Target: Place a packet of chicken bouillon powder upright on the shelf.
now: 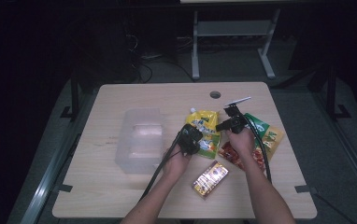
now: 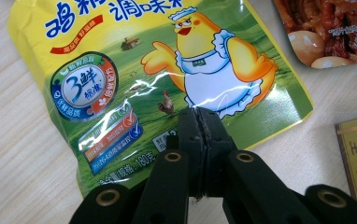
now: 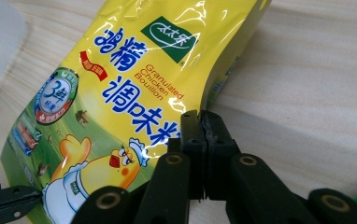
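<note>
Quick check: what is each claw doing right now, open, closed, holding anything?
Left claw: closed, pinching the yellow chicken bouillon pouch at its lower edge.
Right claw: closed on the same pouch's side edge.

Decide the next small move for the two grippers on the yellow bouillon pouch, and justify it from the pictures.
Probably lift together: the left gripper and right gripper are both shut on opposite edges of the yellow pouch, which still lies on the table, with the clear container beside it.

overhead view; both tool views close on the yellow pouch (image 2: pixel 167 70).
</note>
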`<state>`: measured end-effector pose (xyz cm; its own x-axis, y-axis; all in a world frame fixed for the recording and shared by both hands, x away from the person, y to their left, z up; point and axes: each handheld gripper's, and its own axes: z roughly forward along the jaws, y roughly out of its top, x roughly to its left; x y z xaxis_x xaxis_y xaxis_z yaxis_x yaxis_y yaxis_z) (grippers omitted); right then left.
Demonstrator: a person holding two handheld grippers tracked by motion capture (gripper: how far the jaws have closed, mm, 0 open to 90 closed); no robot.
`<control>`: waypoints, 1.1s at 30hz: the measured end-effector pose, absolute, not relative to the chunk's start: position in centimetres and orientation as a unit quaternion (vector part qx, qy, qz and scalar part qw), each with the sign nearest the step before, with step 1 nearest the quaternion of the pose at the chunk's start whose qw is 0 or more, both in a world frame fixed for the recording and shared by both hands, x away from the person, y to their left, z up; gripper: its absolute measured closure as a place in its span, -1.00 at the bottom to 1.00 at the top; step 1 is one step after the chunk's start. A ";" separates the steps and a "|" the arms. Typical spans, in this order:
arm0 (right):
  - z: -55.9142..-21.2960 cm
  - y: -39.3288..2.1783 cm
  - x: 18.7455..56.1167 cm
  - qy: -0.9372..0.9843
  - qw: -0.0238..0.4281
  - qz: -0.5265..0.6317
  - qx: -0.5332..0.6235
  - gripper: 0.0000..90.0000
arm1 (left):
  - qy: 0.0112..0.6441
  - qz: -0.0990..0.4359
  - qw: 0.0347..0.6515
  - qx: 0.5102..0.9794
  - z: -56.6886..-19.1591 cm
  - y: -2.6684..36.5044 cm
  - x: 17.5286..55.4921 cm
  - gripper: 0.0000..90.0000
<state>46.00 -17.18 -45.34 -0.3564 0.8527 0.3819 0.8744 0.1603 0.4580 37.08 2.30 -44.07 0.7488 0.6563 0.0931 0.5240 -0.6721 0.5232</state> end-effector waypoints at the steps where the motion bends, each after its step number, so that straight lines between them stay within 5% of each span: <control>1: -45.2 -17.1 46.0 -0.765 0.012 -0.309 -0.564 0.98 | 0.327 0.137 0.241 0.904 -44.1 2.3 37.1 0.97; 15: -42.8 -18.0 45.3 -0.762 0.003 -0.347 -0.547 1.00 | 0.339 0.131 0.262 0.894 -43.2 3.1 36.7 0.79; 33: -35.7 -18.9 40.0 -0.779 -0.091 -0.443 -0.435 1.00 | 0.376 0.106 0.312 0.866 -41.9 3.8 36.4 0.02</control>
